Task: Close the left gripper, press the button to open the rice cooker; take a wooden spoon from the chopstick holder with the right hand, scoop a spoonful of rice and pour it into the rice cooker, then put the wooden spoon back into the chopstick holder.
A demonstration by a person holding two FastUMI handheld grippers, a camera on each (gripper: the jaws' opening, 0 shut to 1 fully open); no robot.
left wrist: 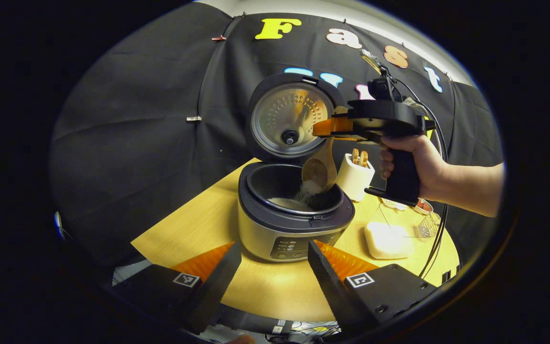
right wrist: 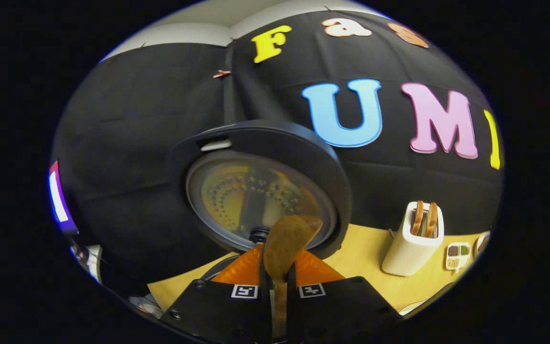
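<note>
In the left gripper view, the rice cooker stood at the centre of the frame on the yellow wooden surface, its lid raised upright behind the pot. The right gripper, held by a hand coming in from the right edge, hovered above the pot's right rim and clamped the handle of the wooden spoon. The spoon hung bowl-down over the opening, tilted, with white rice spilling from it onto the rice already lying in the inner pot. Just right of the cooker stood the white chopstick holder with wooden utensils poking from its top. A white lidded box lay on the surface at the lower right of the cooker. The left gripper sat at the bottom of the frame, its fingers spread wide and holding nothing, pointing at the cooker's front panel.

In the right gripper view, the fingers were narrowed onto the spoon's handle at bottom centre, the spoon bowl rising before the lid's shiny inner plate. The chopstick holder stood at the right of the frame.
</note>
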